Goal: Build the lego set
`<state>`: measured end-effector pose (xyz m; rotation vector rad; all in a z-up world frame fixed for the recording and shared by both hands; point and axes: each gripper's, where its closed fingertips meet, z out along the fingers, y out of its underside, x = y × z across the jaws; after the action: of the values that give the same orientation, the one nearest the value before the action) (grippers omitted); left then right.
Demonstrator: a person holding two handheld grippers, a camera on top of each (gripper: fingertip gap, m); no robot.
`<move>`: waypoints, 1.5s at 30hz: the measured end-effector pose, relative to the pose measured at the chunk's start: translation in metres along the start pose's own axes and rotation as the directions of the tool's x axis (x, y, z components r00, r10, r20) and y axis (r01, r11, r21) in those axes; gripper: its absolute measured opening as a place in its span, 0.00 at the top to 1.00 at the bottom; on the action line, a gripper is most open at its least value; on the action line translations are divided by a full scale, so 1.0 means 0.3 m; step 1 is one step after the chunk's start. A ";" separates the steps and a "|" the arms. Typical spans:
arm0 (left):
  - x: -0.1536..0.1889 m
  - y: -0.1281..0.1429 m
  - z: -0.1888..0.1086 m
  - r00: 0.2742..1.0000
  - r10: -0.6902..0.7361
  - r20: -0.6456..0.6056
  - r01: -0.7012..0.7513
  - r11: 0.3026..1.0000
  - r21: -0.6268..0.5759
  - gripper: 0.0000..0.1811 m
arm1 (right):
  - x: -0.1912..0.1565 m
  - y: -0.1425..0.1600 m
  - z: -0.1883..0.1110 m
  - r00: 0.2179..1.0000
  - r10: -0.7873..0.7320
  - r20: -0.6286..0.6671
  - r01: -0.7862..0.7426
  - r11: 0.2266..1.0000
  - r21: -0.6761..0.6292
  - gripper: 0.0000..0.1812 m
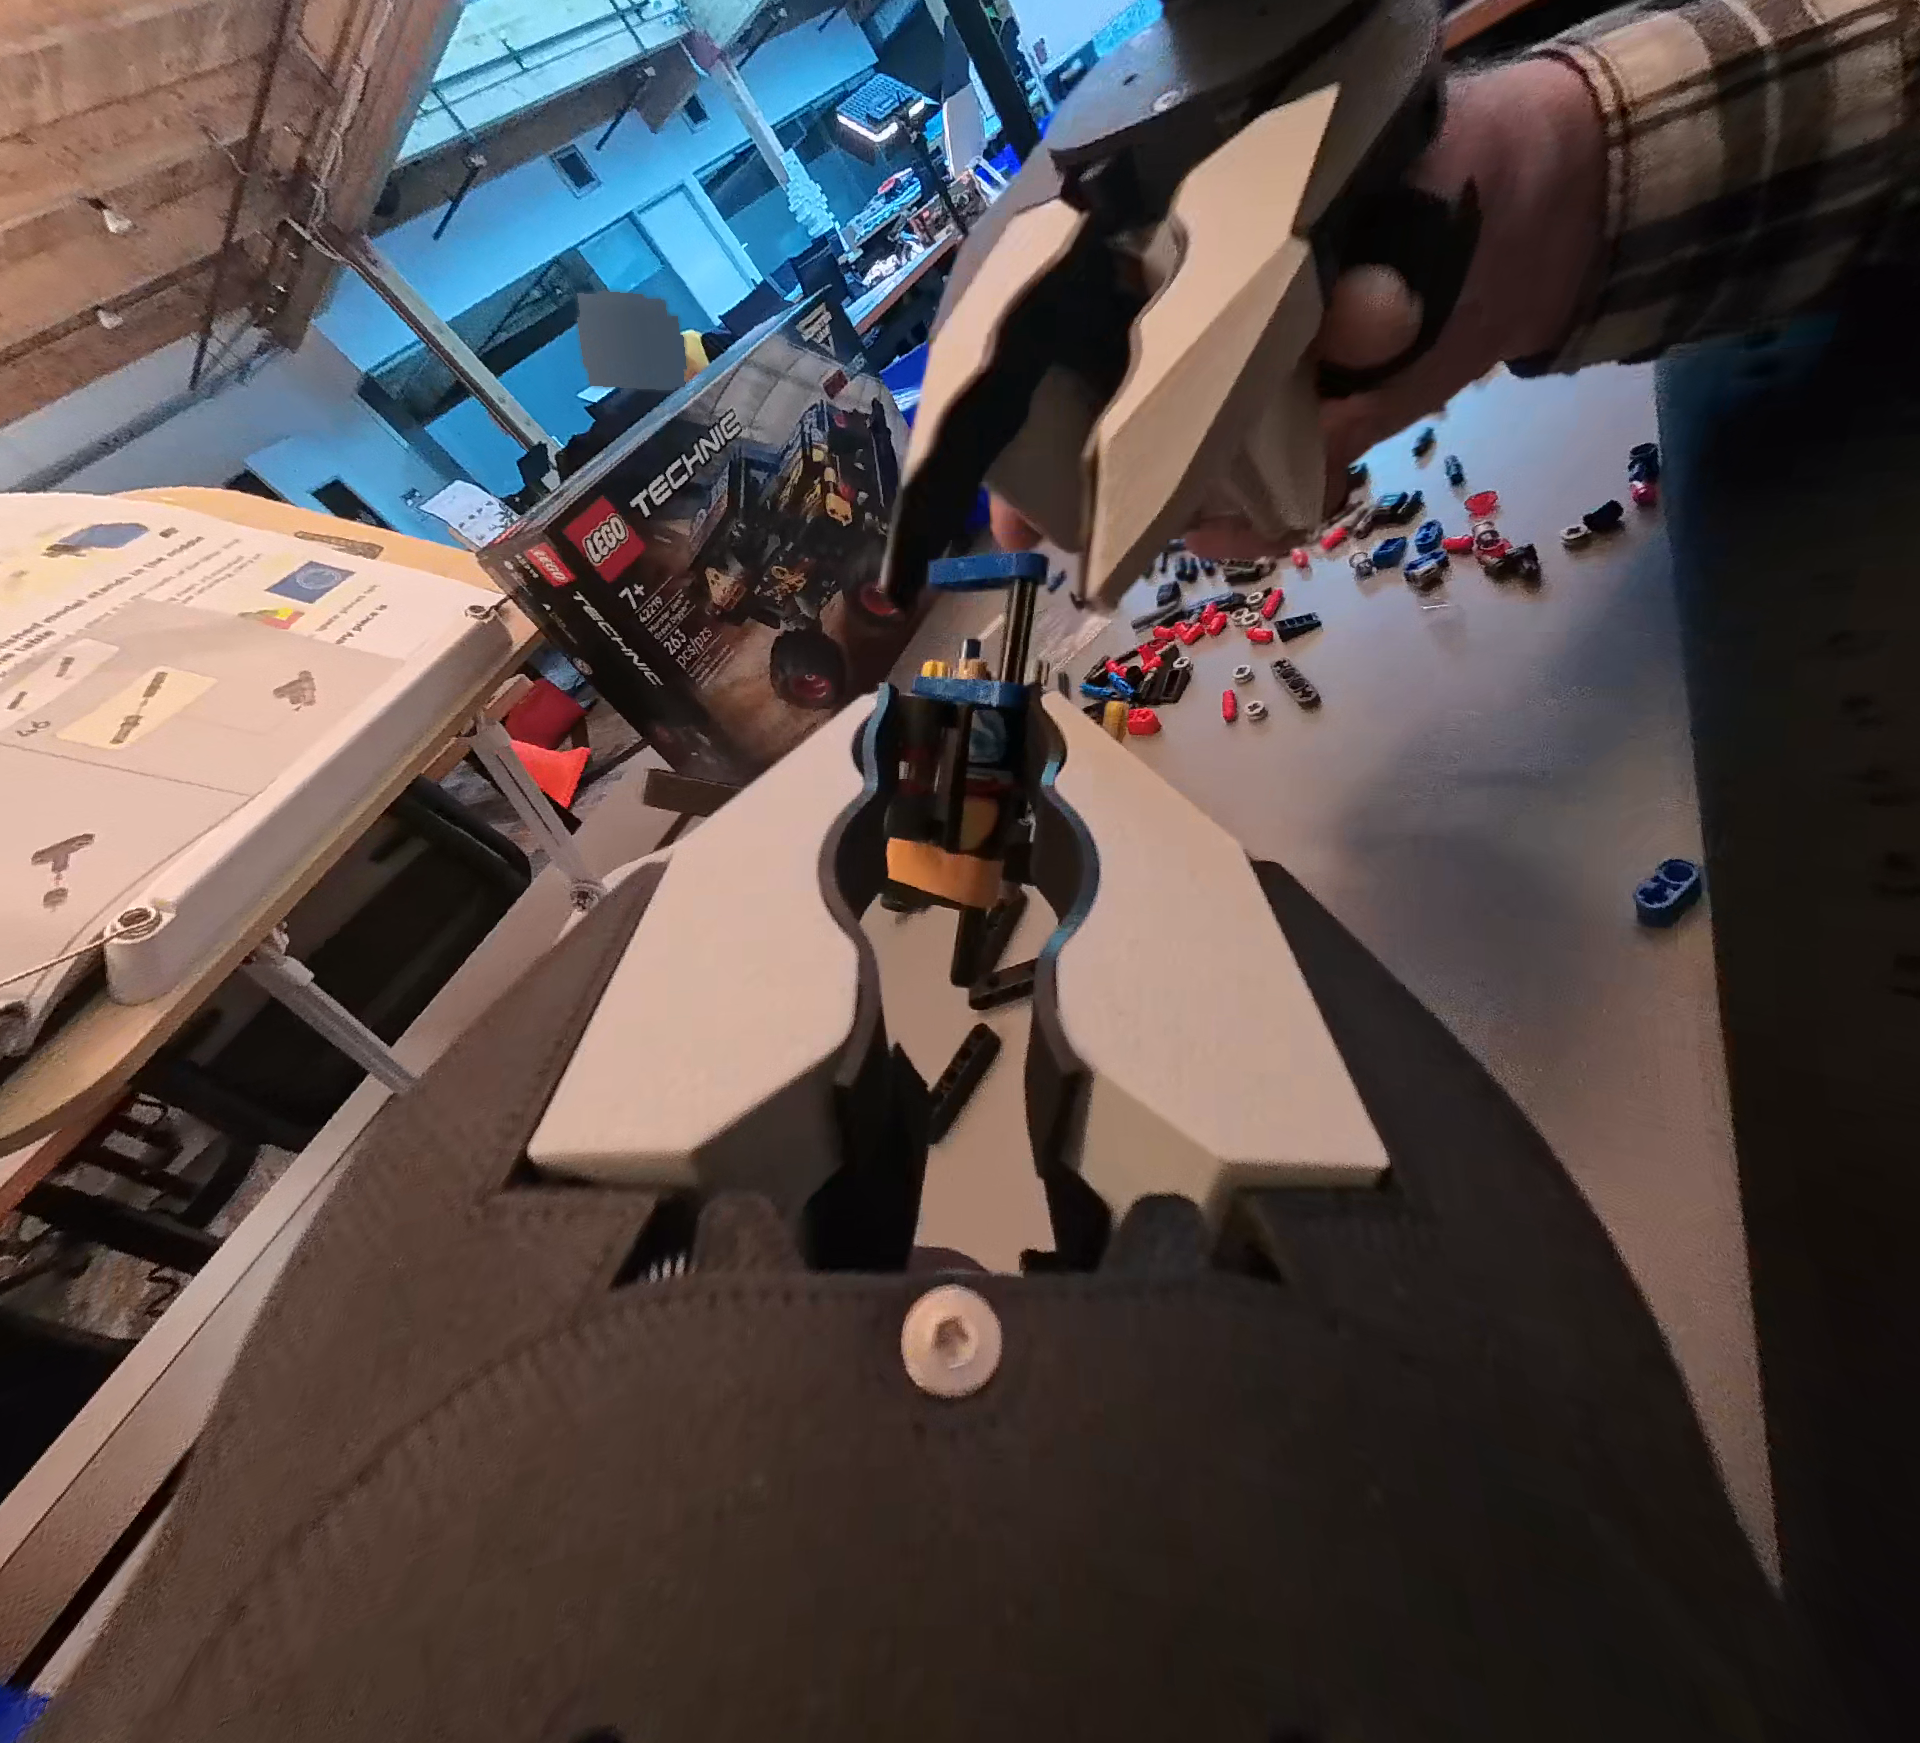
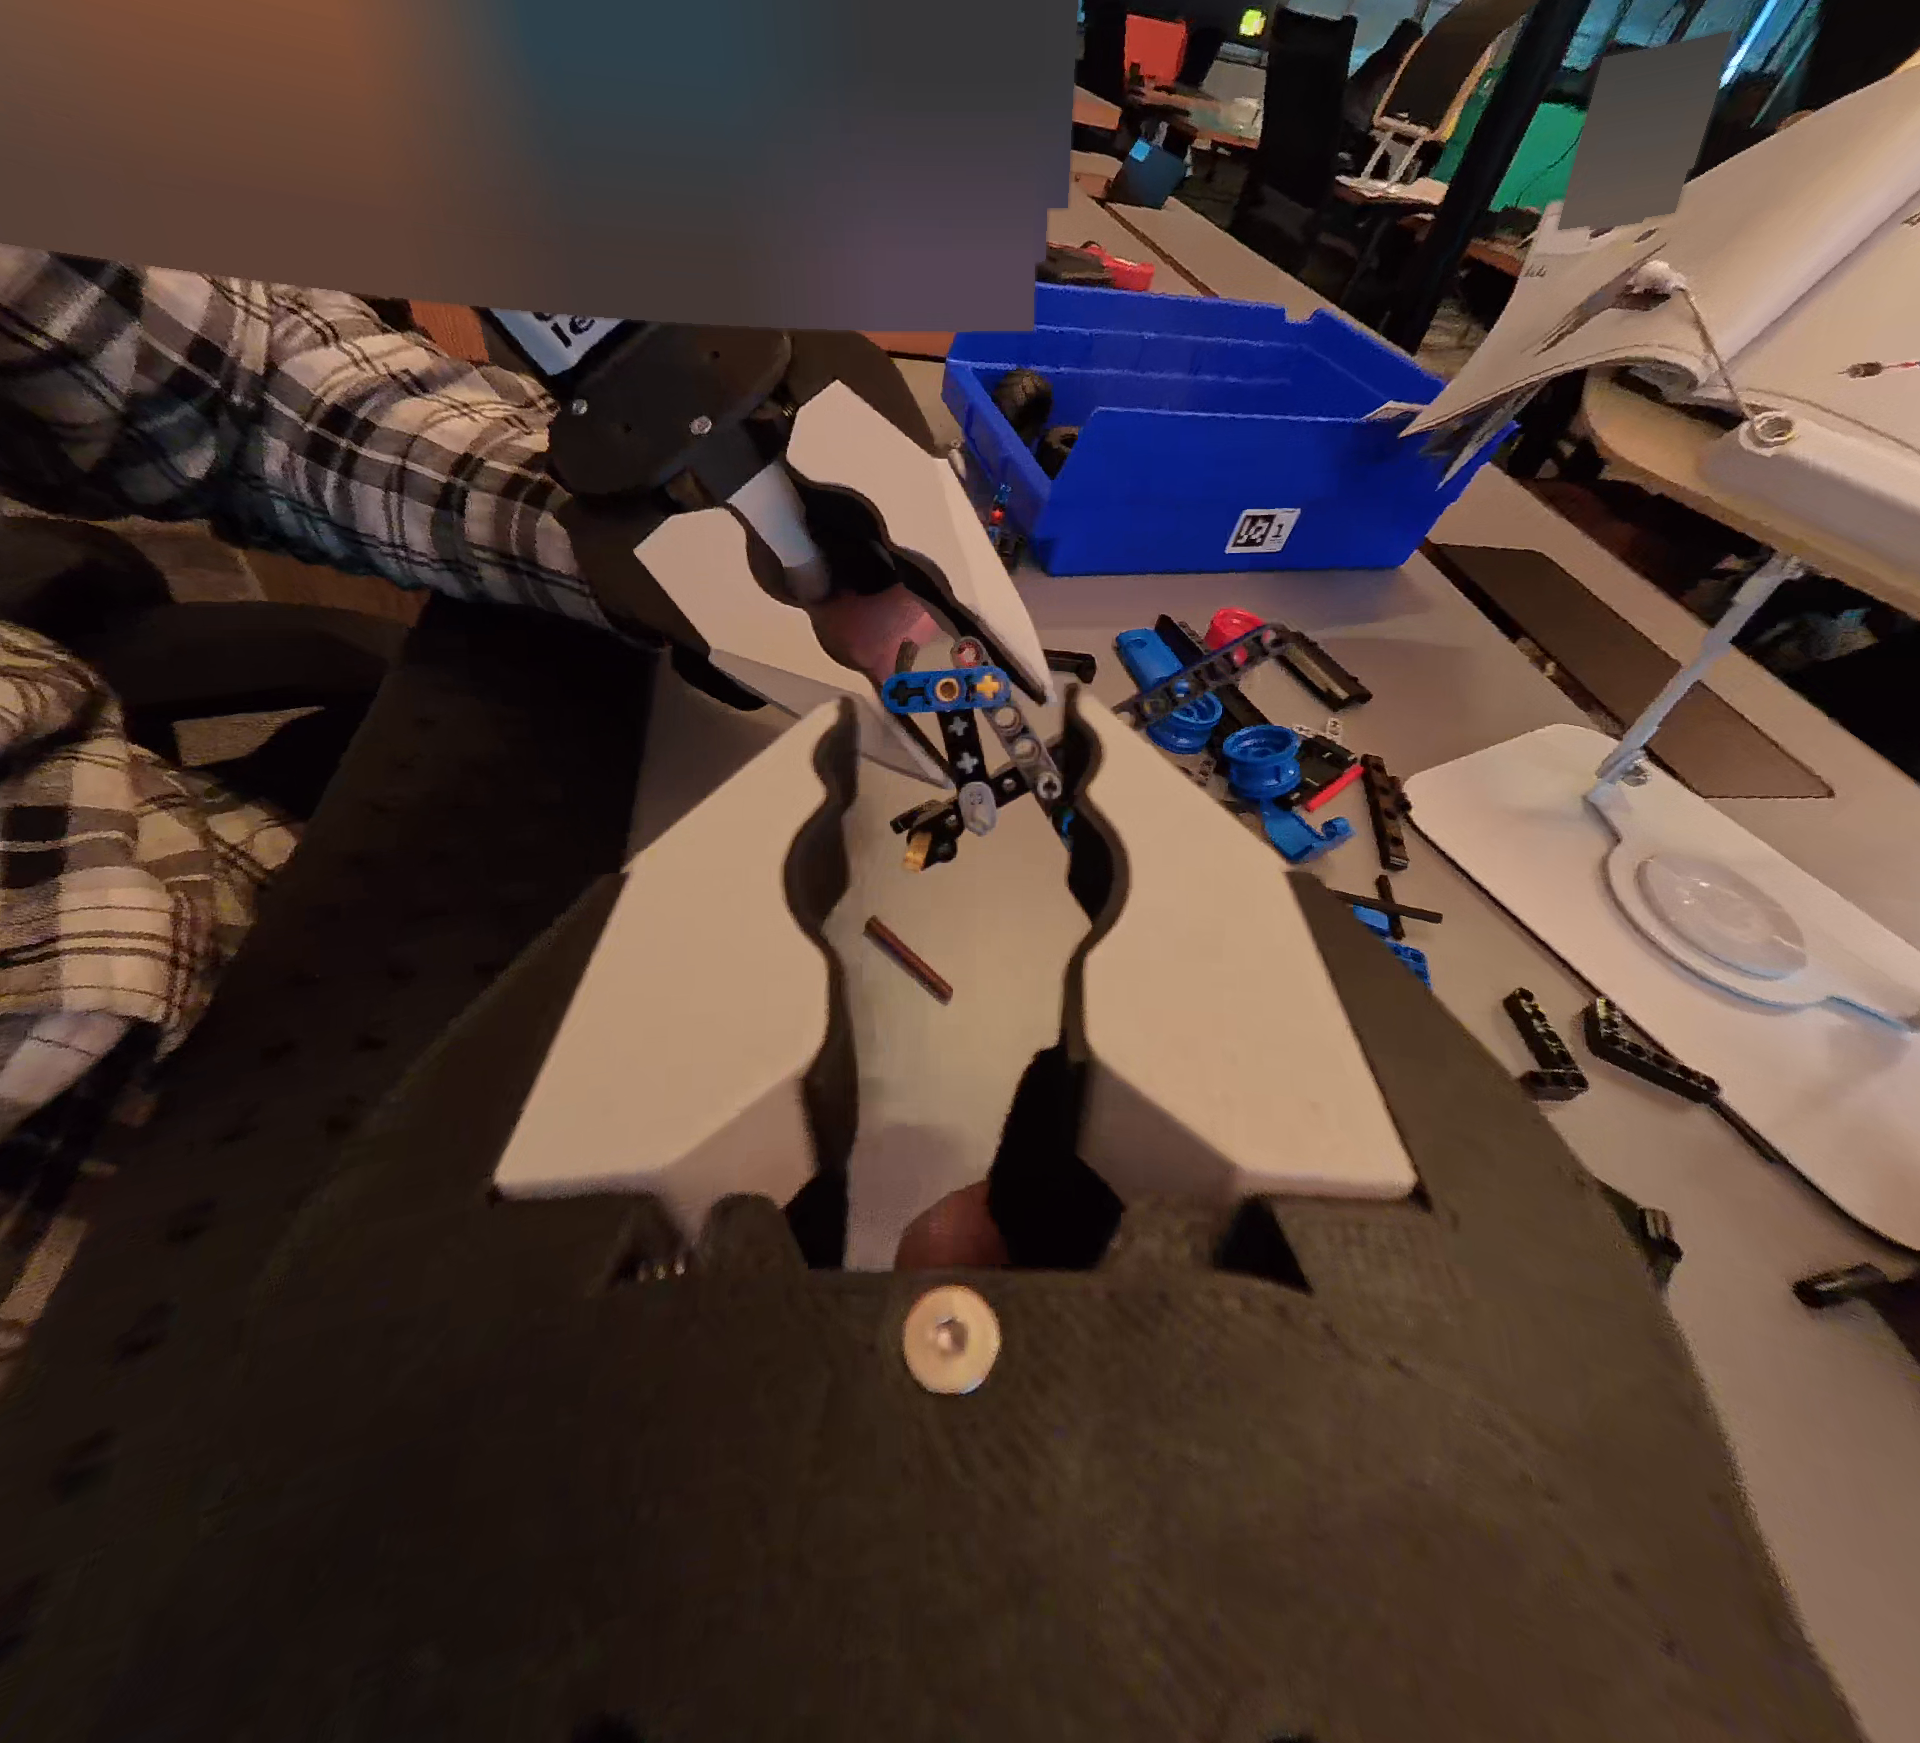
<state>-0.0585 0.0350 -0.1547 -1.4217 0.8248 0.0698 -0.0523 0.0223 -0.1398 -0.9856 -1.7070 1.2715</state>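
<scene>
Lego assembly clamped in left hand-held gripper; right hand-held gripper parted.

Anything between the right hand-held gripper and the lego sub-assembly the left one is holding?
Nothing visible. The right hand-held gripper sits open just above the lego sub-assembly, around its raised blue beam. The left hand-held gripper clamps the sub-assembly lower down, leaving the top clear.
</scene>
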 end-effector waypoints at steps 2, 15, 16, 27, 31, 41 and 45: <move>0.003 -0.006 0.000 1.000 0.013 -0.004 -0.013 1.000 0.006 0.89 | -0.011 0.009 0.004 1.000 -0.003 0.031 0.004 0.999 -0.032 0.78; 0.015 0.008 0.001 0.999 0.045 -0.008 -0.045 0.999 -0.029 0.89 | -0.020 0.018 0.017 0.997 -0.071 0.020 0.073 0.995 -0.074 0.88; 0.015 0.008 0.002 0.999 0.036 -0.007 -0.037 0.999 -0.029 0.89 | -0.020 0.024 0.023 0.996 -0.092 0.011 0.093 0.992 -0.083 0.88; 0.012 0.022 0.010 0.992 0.126 0.030 -0.123 0.989 -0.087 0.89 | -0.005 0.043 0.042 0.981 -0.188 -0.054 0.180 0.975 -0.128 0.88; 0.004 0.027 0.015 0.993 0.117 0.034 -0.113 0.989 -0.096 0.89 | 0.004 0.019 0.020 0.985 -0.164 -0.054 0.158 0.982 -0.103 0.87; 0.003 0.024 0.010 0.989 0.144 0.045 -0.139 0.985 -0.101 0.89 | -0.006 0.029 0.015 0.989 -0.143 -0.021 0.140 0.984 -0.108 0.93; 0.006 0.030 0.013 0.987 0.156 0.048 -0.149 0.981 -0.124 0.90 | -0.007 0.045 0.026 0.990 -0.135 -0.026 0.132 0.985 -0.108 0.95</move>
<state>-0.0600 0.0394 -0.1636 -1.4601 0.8932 0.2801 -0.0568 0.0201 -0.1549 -0.9312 -1.7984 1.0822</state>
